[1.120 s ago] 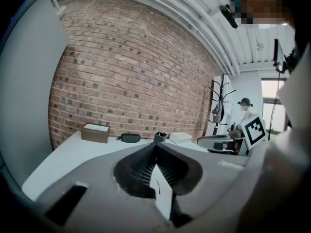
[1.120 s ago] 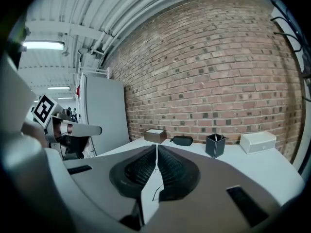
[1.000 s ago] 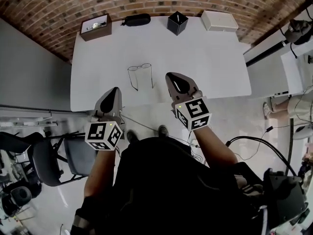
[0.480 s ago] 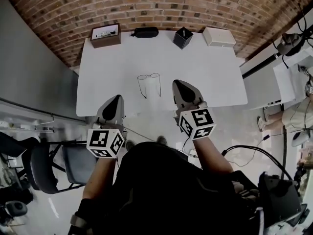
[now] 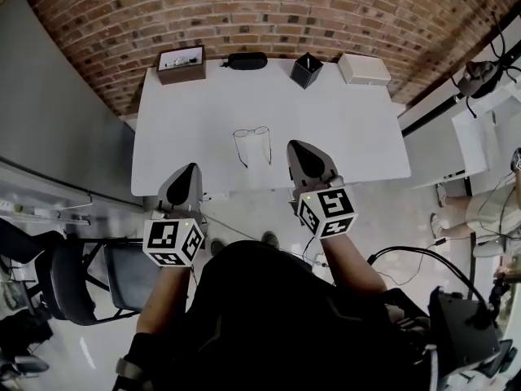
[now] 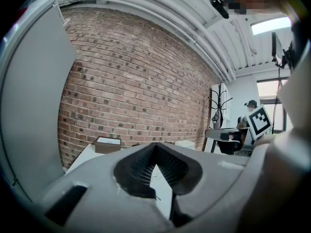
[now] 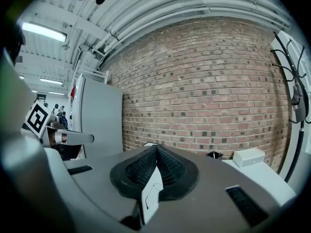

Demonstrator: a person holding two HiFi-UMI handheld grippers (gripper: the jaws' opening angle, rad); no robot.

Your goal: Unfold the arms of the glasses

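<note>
Nearest, the left gripper (image 5: 188, 172) and right gripper (image 5: 299, 149), grey plastic shells, reach over the table's near edge. Their ribbed black fingers (image 6: 138, 168) are clenched tip to tip on nothing. Between them, slightly farther, the glasses (image 5: 252, 140) lie on the smooth white table (image 5: 350, 129), with a thin wire frame, 2 rounded lenses and both arms stretched toward the person. Along the far edge sit a brown box (image 5: 181, 63), a long black case (image 5: 246, 59), a black square cup (image 5: 306, 70) and a white box (image 5: 364, 68).
</note>
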